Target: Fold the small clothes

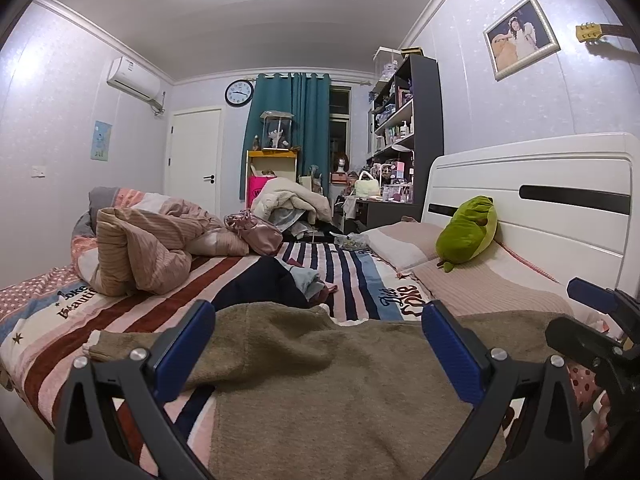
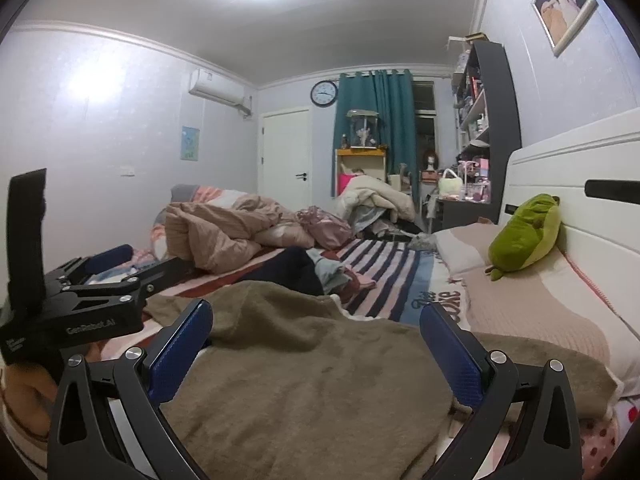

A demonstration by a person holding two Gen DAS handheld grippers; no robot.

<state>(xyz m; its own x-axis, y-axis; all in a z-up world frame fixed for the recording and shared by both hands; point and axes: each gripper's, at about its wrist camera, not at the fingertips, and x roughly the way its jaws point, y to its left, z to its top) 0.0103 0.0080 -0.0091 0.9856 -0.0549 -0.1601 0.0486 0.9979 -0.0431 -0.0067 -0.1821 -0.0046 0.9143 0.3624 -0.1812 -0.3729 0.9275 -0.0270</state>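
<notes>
A brown fuzzy garment [image 1: 320, 380] lies spread flat on the striped bed sheet [image 1: 360, 280], one sleeve reaching left. It also shows in the right wrist view [image 2: 304, 380]. My left gripper [image 1: 316, 344] is open, low over the garment's near part, holding nothing. My right gripper [image 2: 316, 344] is open too, over the same garment, a little to the right. The right gripper also shows at the edge of the left wrist view [image 1: 600, 320]; the left gripper shows at the left of the right wrist view [image 2: 104, 276].
A small pile of dark, blue and red clothes [image 1: 288, 280] lies just beyond the garment. A bundled pink quilt [image 1: 152, 248] sits at the far left. Pillows [image 1: 404, 244], a green plush toy [image 1: 468, 228] and the white headboard [image 1: 540, 184] are at the right.
</notes>
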